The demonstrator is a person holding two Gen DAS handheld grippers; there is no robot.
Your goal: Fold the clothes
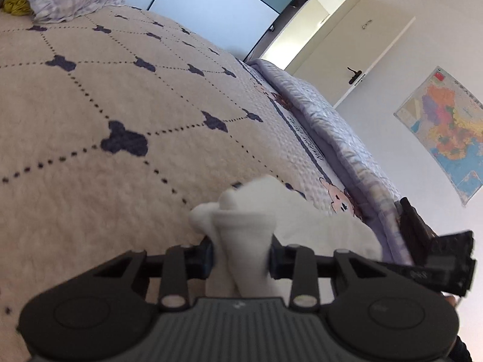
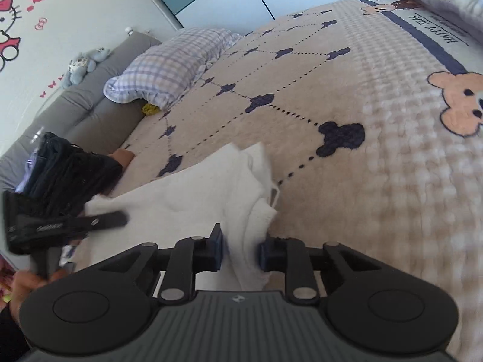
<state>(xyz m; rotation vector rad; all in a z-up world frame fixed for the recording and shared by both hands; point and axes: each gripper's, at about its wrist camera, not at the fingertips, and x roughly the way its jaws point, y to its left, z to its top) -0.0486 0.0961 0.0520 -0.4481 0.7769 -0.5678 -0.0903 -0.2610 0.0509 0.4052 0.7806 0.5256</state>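
Observation:
A white garment (image 1: 308, 220) lies bunched on the beige bedspread (image 1: 105, 96). My left gripper (image 1: 241, 258) is shut on a thick fold of the white garment, which bulges up between the jaws. My right gripper (image 2: 241, 253) is shut on another edge of the white garment (image 2: 187, 199), whose flat part spreads to the left toward the other gripper's body (image 2: 45, 226). In the left wrist view the right gripper's body (image 1: 437, 250) shows at the right edge. Both hold the cloth just above the bed.
A plaid pillow (image 2: 172, 63) and a yellow item (image 2: 151, 108) lie at the head of the bed beside a grey headboard (image 2: 90, 105). A lilac quilt (image 1: 332, 126) runs along the bed's edge. A white door (image 1: 356, 57) and a wall map (image 1: 449, 126) stand beyond.

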